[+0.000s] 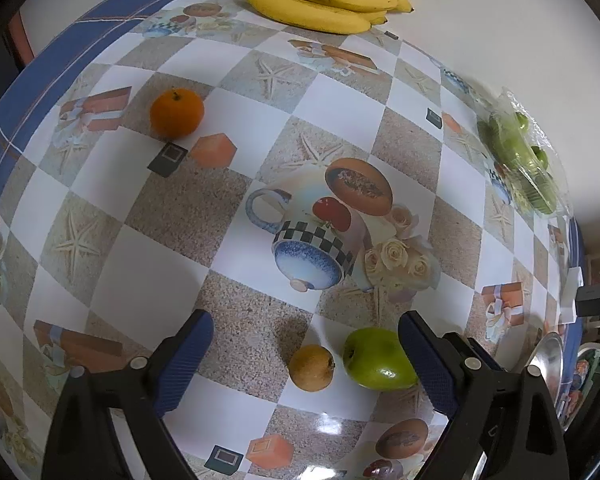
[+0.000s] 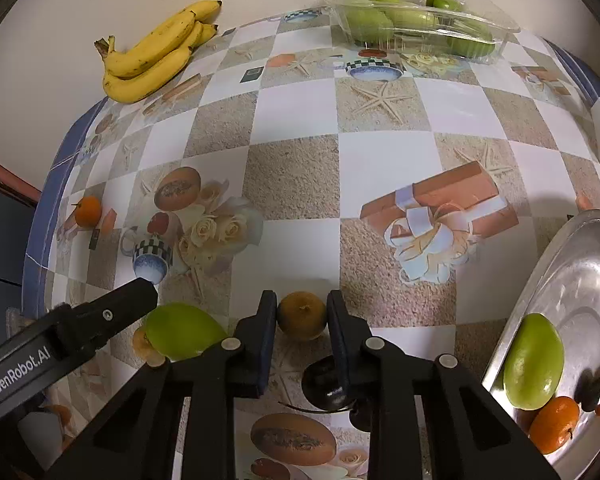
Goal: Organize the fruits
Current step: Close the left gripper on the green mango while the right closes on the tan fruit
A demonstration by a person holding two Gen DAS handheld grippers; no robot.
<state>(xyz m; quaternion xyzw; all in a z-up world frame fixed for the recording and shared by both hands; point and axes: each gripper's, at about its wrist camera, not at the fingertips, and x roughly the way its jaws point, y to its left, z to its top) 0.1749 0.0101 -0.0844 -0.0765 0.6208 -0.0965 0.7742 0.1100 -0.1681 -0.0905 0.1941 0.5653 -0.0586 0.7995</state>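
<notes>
Mostly checkered tablecloth (image 2: 300, 112) w/ fruit prints, white wall (image 2: 60, 8).

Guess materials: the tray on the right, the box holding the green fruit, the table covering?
Tray: looks like polished metal, likely steel; silver, mirror-like glare. Box: thin clear plastic; fruit shows through, with ribbed, crinkled walls. Table covering: probably glossy vinyl or oilcloth; printed checks with light reflections, though coated fabric can't be ruled out.

Both grippers, left (image 1: 306, 354) and right (image 2: 302, 322), have black triangulated frames, blue ribbed pads and silver pivot screws; white "GenRobot.AI" lettering sits at eight o'clock.
</notes>
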